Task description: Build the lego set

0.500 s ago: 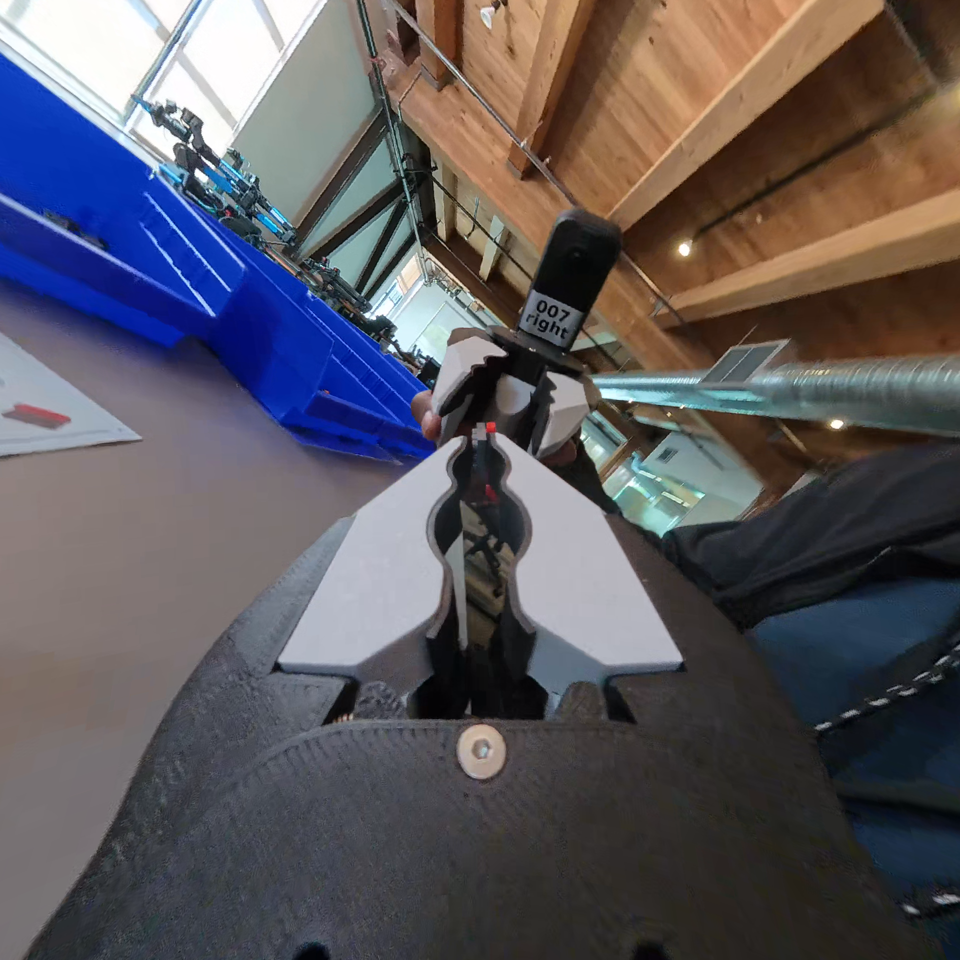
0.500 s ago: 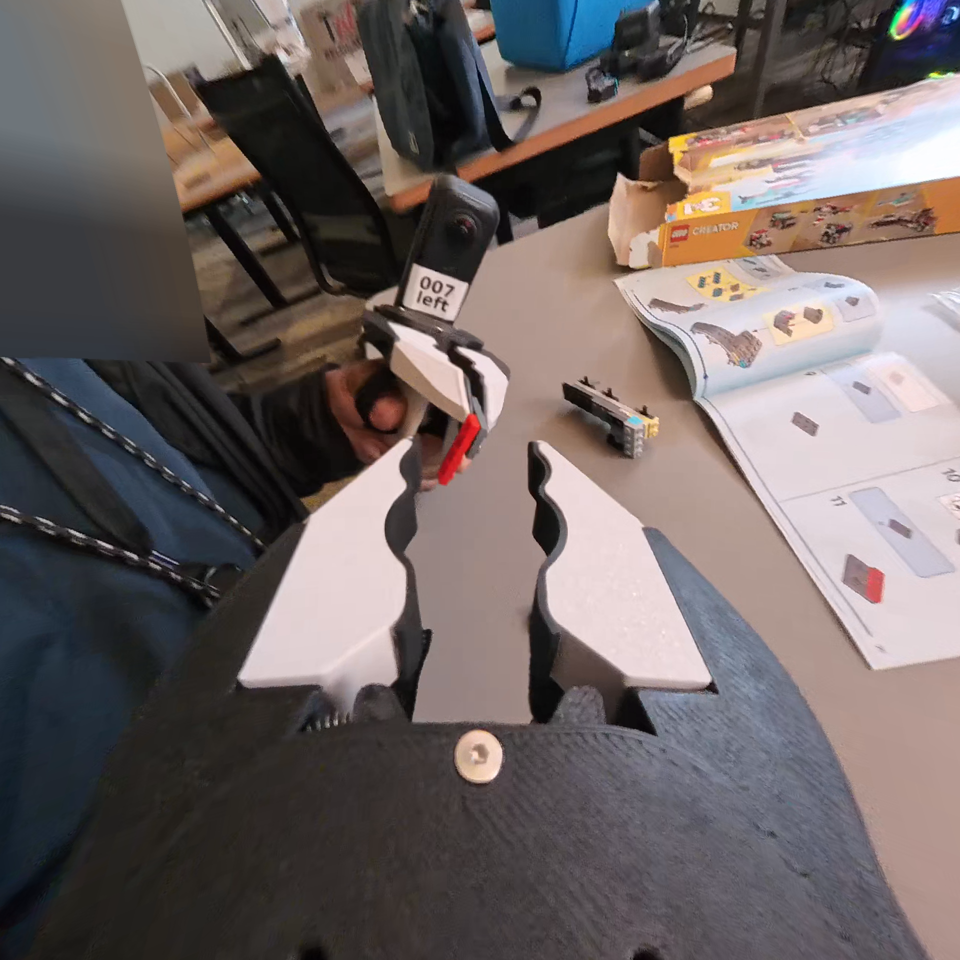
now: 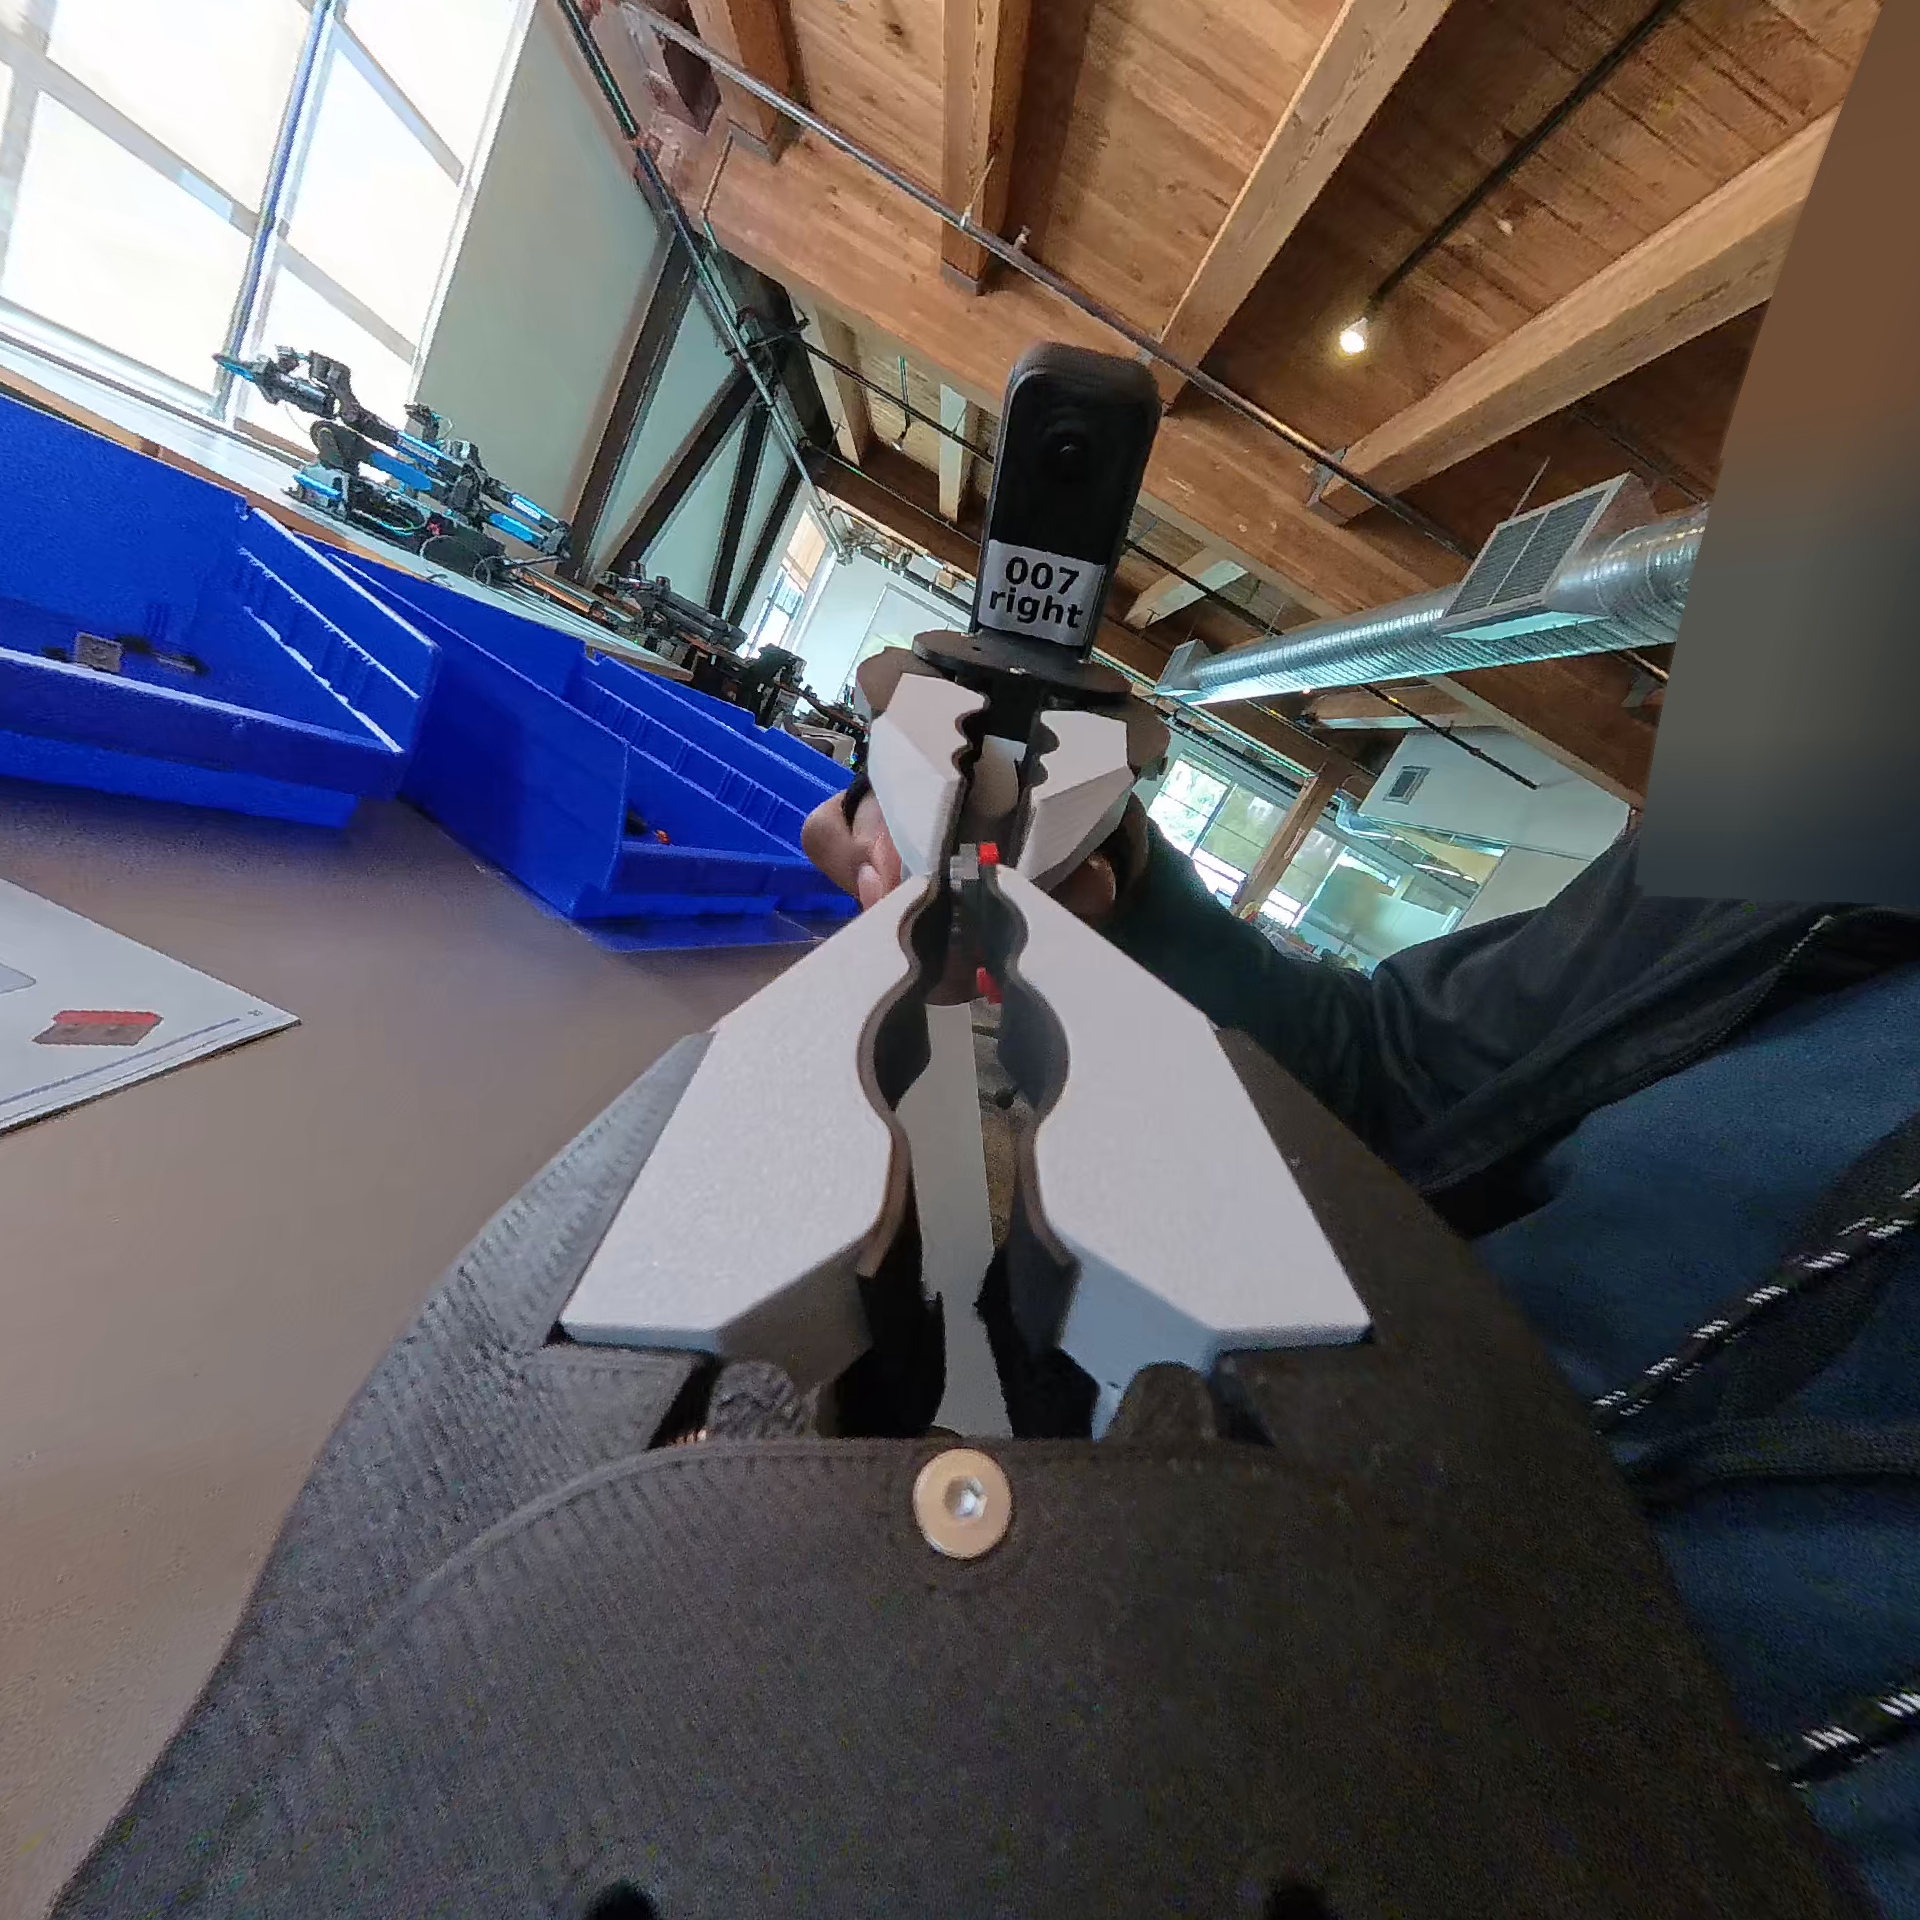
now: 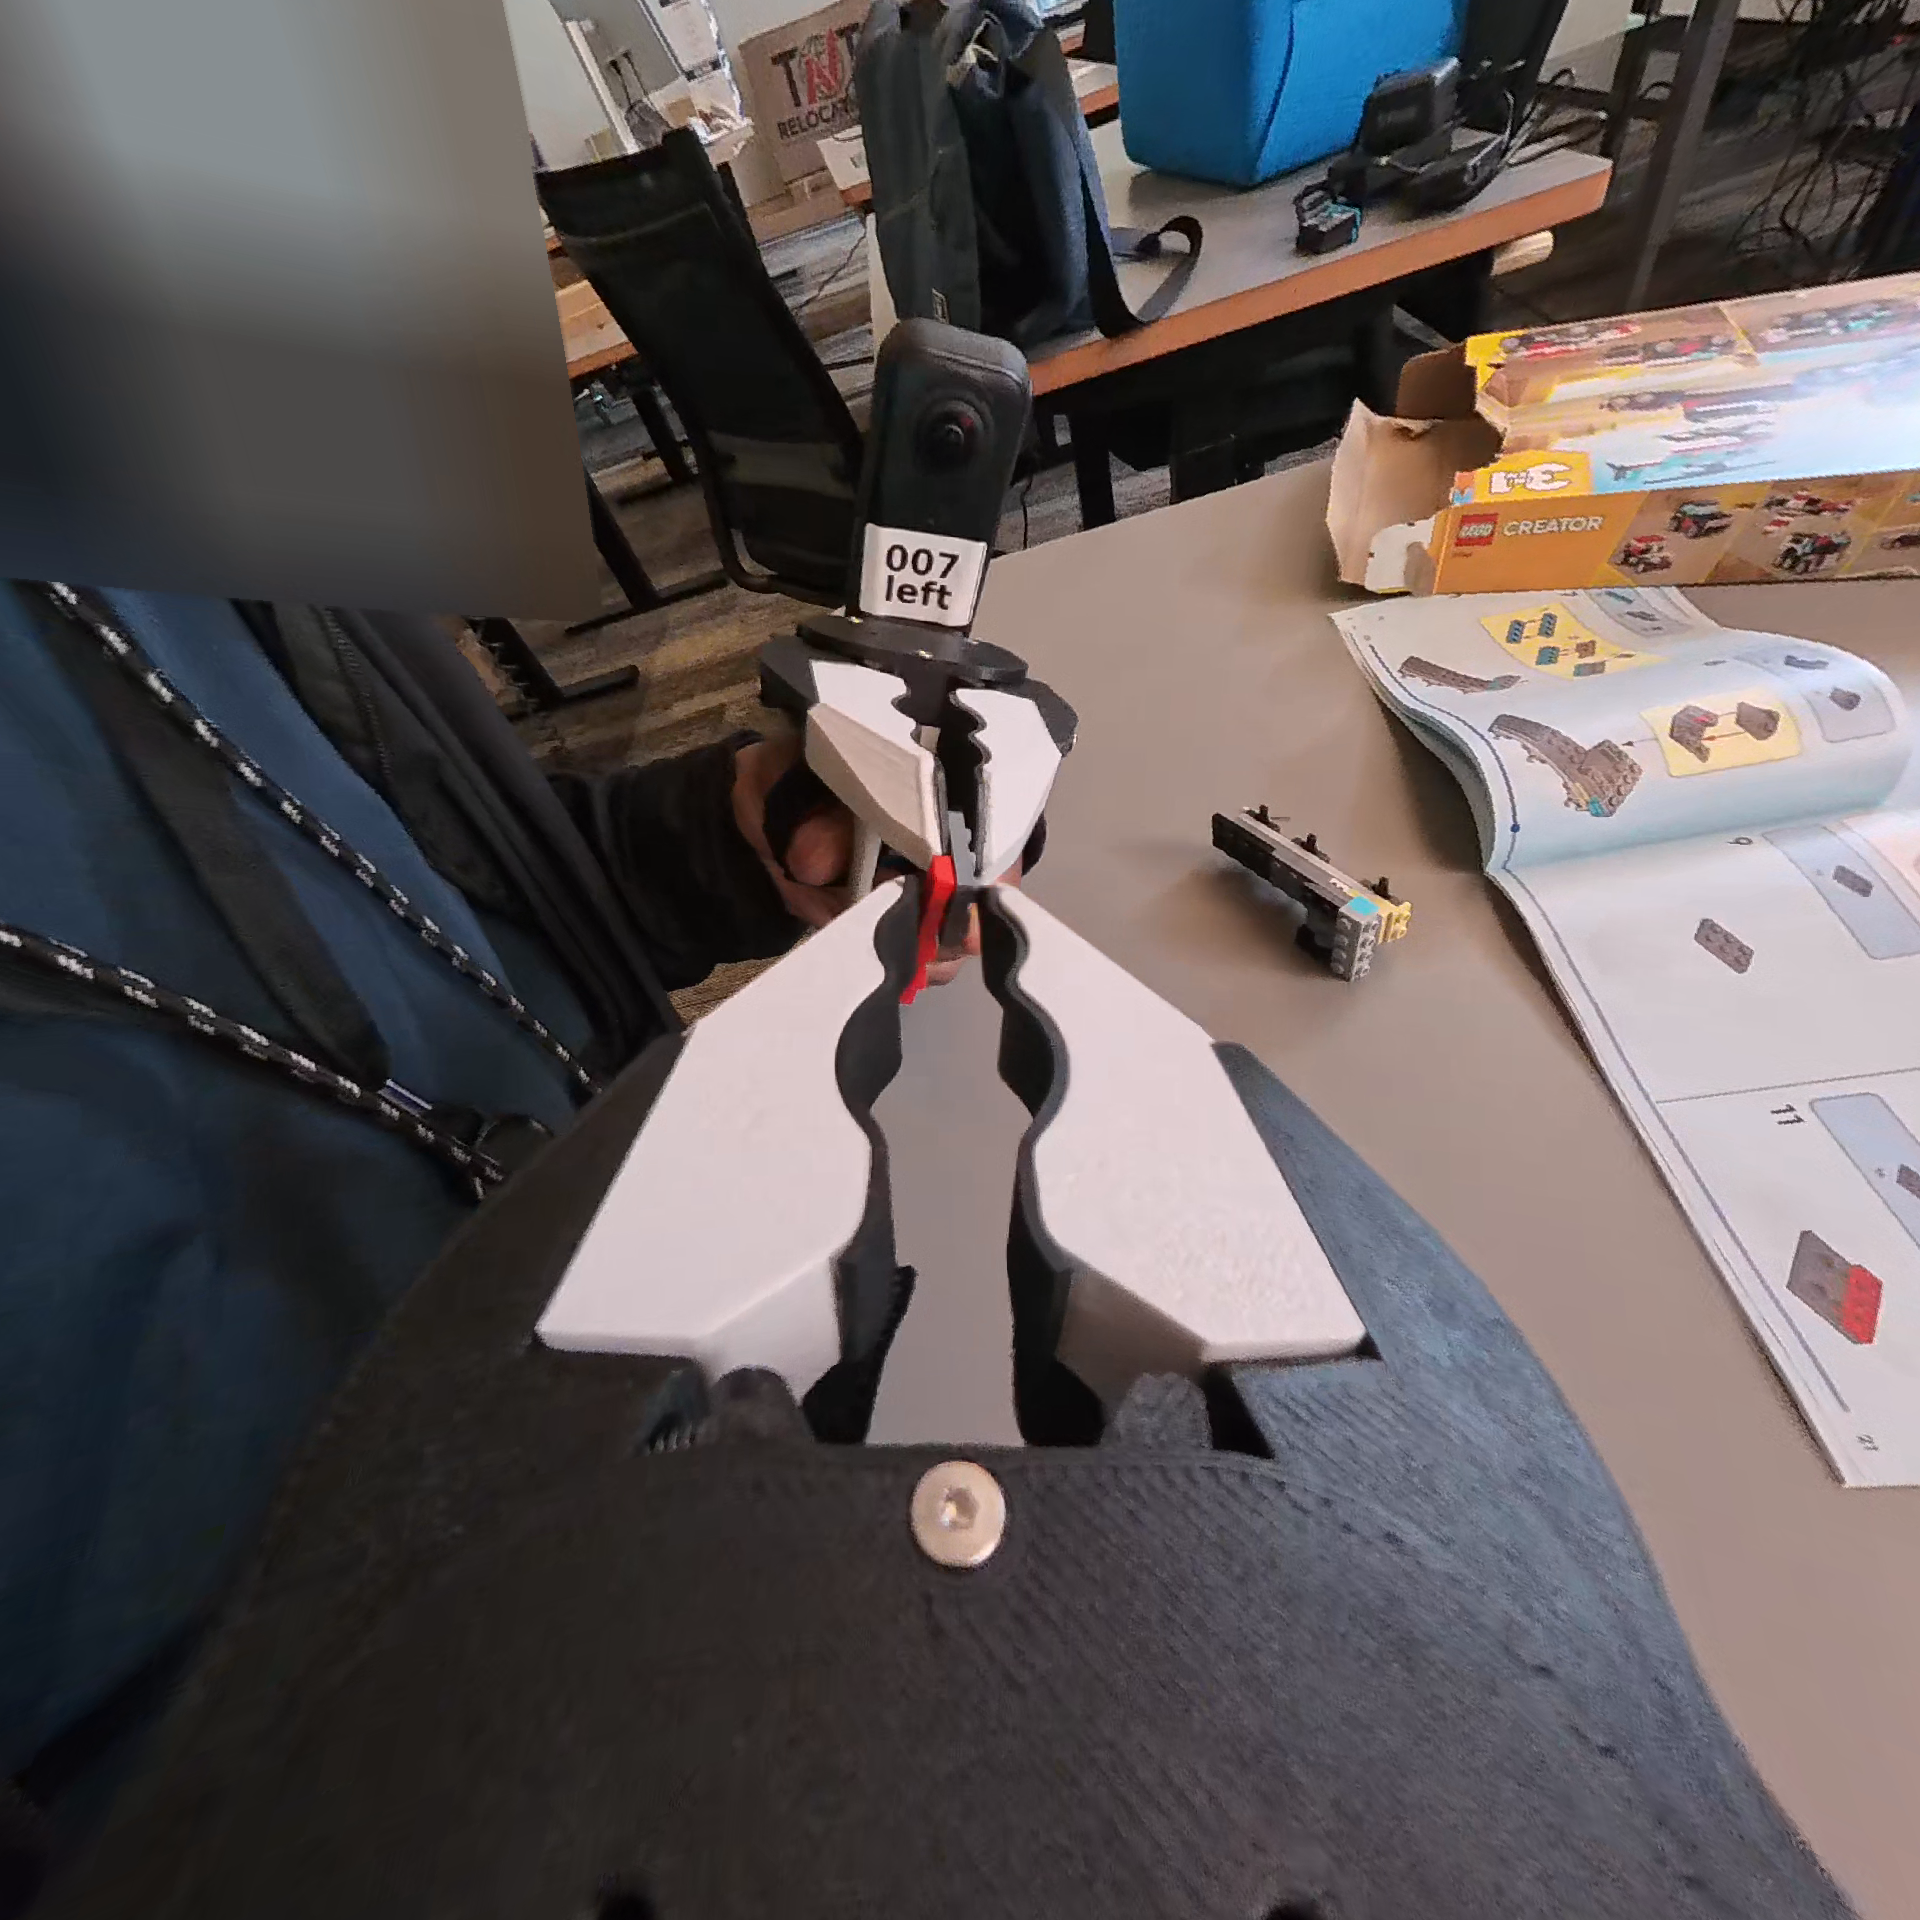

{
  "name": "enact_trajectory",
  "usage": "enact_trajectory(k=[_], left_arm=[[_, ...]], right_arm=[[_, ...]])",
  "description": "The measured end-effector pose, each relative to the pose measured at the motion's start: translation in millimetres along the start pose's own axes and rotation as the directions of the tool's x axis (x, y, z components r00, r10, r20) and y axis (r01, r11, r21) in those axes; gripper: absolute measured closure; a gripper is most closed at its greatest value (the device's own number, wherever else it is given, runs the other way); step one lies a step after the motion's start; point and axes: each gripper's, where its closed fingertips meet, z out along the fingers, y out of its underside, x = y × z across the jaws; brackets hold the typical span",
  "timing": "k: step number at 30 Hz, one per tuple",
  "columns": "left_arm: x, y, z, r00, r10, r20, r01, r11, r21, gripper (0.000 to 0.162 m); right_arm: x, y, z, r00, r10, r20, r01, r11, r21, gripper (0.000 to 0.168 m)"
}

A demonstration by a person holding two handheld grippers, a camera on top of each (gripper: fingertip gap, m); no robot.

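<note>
A small red and grey lego piece (image 4: 932, 935) sits between both grippers above the grey table's near edge. My left gripper (image 3: 966, 888) is shut on it, and the piece's red tip (image 3: 987, 854) shows at the fingertips. My right gripper (image 4: 943, 902) faces the left one tip to tip, its fingers closed in around the same piece. The left gripper (image 4: 958, 842) also shows in the right wrist view, and the right gripper (image 3: 974, 831) in the left wrist view. A dark, partly built lego strip (image 4: 1309, 894) lies on the table (image 4: 1195, 644) to the right.
An open instruction booklet (image 4: 1714, 935) lies at the right, with the opened yellow lego box (image 4: 1662, 499) behind it. Blue sorting trays (image 3: 312, 665) stand at the far left of the left wrist view, past a booklet corner (image 3: 104, 1029). The person's torso is close behind both grippers. Only a small space, under 4 cm, lies between the two pairs of fingers.
My right gripper was wide open and a little apart from the piece; it has moved up to it and its fingers have closed around it. The left gripper still holds the piece.
</note>
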Motion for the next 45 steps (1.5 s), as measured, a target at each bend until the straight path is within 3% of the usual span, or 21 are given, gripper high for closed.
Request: enact_trajectory(k=[21,29,33,37,45], left_arm=[[15.9,3.5,-8.1,0.987,0.153,-0.054,-0.156,0.986,-0.060,0.157],[21.1,5.2,-8.2,0.987,0.134,-0.092,-0.140,0.988,-0.061,0.157],[11.7,1.8,-8.1,0.995,0.076,-0.058,-0.078,0.996,-0.037,0.158],[8.3,-0.4,-7.8,0.998,0.043,-0.050,-0.044,0.999,-0.014,0.158],[10.6,-2.3,-8.3,0.997,0.052,-0.057,-0.052,0.999,-0.005,0.158]], right_arm=[[-14.2,0.4,6.9,0.994,-0.101,0.041,0.101,0.995,0.002,0.160],[-19.9,-1.1,7.5,0.993,-0.088,0.079,0.088,0.996,0.006,0.160],[-9.2,-3.4,10.8,0.998,-0.059,0.011,0.059,0.998,0.018,0.159],[-3.0,-6.3,11.4,0.999,-0.031,-0.036,0.032,0.999,0.035,0.149],[-6.8,-6.0,16.2,0.999,-0.036,-0.036,0.036,0.999,0.016,0.160]])
